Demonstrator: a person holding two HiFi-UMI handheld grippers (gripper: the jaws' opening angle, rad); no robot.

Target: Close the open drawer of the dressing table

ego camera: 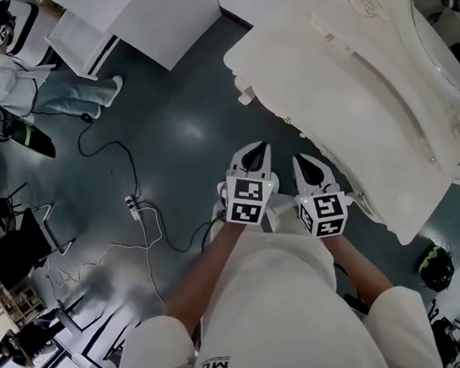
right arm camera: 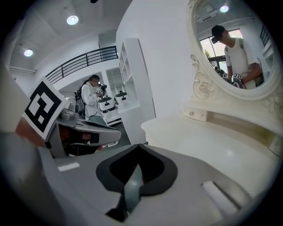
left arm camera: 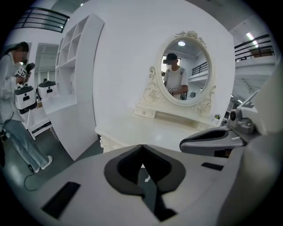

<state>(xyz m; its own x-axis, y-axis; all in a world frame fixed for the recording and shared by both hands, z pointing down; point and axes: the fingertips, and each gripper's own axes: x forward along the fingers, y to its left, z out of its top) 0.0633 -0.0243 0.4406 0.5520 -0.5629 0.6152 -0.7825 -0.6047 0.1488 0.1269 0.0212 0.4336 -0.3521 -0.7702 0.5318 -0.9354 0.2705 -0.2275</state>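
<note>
From where I stand, no drawer juts out from the dressing table (ego camera: 368, 101). Its front edge looks flush, and the small drawer (left arm camera: 145, 112) under the mirror (left arm camera: 185, 66) sits shut, so I judge the closing done, with little left but to step away. The left claw (ego camera: 254, 148) and right claw (ego camera: 302, 159) hang side by side, each pressed together on nothing, just off the table's front edge and apart from it.
</note>
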